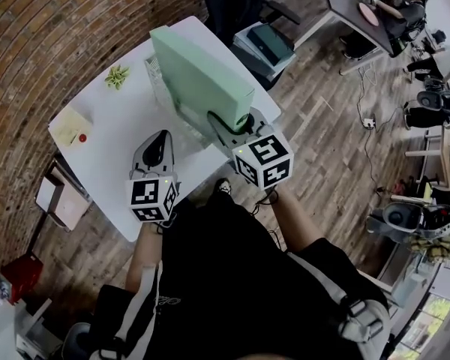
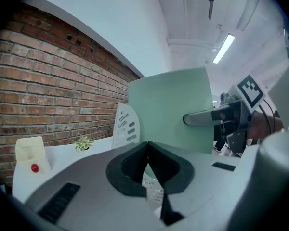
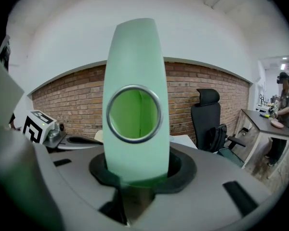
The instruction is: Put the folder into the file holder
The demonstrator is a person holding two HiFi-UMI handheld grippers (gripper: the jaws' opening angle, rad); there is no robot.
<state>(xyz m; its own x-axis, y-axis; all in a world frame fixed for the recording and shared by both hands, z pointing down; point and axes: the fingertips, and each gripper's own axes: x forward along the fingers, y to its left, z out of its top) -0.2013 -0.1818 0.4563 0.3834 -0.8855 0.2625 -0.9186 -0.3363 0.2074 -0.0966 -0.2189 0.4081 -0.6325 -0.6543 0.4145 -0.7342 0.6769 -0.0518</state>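
Pinches green folder (image 1: 199,77) by its spine, just under the ring hole, in right hand-held gripper (image 3: 137,171). Holds it upright above white worktop (image 1: 112,137), close against white file holder (image 1: 161,96); inside or not, cannot tell. Hovers left hand-held gripper (image 2: 148,150) low beside them, jaws pressed together, nothing between. Small potted plant (image 1: 117,75) at worktop's far edge.

Most of the file holder (image 1: 157,81) hidden behind the folder (image 1: 199,77). Front end of right gripper (image 1: 229,122) buried under folder's spine.
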